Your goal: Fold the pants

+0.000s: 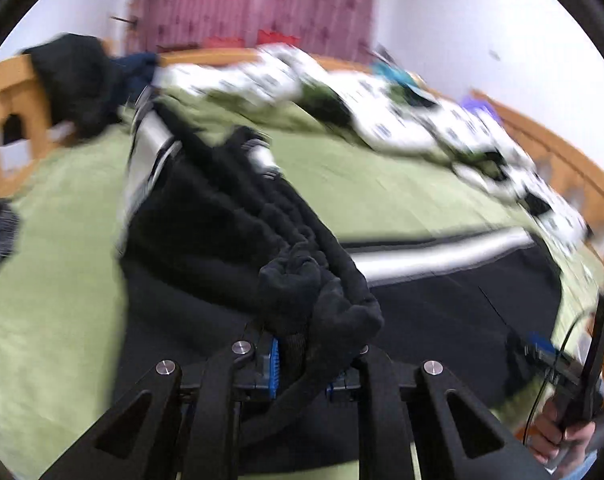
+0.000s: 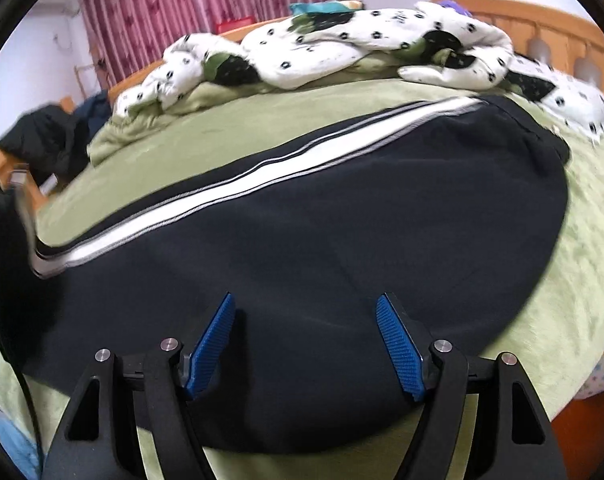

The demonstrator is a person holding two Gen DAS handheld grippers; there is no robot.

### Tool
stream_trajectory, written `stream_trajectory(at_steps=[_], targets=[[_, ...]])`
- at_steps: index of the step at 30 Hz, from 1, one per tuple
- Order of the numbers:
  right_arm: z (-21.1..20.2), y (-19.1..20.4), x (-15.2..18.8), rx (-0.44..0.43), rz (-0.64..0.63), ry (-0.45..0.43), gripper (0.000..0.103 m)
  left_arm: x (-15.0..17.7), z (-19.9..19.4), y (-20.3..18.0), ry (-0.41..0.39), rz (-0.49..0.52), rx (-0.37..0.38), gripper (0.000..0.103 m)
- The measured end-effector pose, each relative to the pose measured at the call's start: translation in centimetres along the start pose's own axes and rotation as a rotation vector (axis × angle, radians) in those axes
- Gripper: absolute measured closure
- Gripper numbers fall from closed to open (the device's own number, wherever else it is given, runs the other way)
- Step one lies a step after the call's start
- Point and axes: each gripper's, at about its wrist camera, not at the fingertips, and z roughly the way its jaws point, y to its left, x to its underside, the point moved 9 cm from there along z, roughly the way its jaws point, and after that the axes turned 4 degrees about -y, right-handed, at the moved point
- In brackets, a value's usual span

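Observation:
Black pants [image 2: 342, 232] with a white side stripe [image 2: 237, 184] lie spread across the green bedspread [image 2: 582, 248]. In the left wrist view my left gripper [image 1: 302, 364] is shut on a bunched end of the pants [image 1: 318, 292], lifted off the bed so the cloth trails back in folds. The rest of the garment [image 1: 454, 308] stays flat to the right. My right gripper [image 2: 306, 344] hangs just above the near part of the pants, open, its blue pads [image 2: 400, 352] wide apart with nothing between them. It also shows at the lower right of the left wrist view, in a hand [image 1: 562, 428].
A crumpled white quilt with dark flower prints [image 2: 342, 48] lies along the far side of the bed. A wooden bed frame [image 1: 9, 120] has dark clothes [image 1: 77, 80] draped on it. Pink curtains [image 2: 189, 12] hang behind. A cable [image 1: 550, 364] runs by the right gripper.

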Motion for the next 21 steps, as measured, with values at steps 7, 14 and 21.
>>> stream_trajectory(at_steps=[7, 14, 21], targets=[[-0.7, -1.6, -0.3, -0.064, 0.076, -0.015, 0.031, 7.1, 5.2, -7.7, 0.156, 0.065, 0.073, 0.089], [-0.2, 2.6, -0.1, -0.144, 0.021, 0.021, 0.031, 6.6, 0.5, -5.3, 0.183, 0.053, 0.187, 0.063], [-1.8, 11.6, 0.4, -0.343, -0.096, 0.041, 0.032, 6.4, -5.3, 1.7, 0.065, 0.030, 0.076, 0.037]])
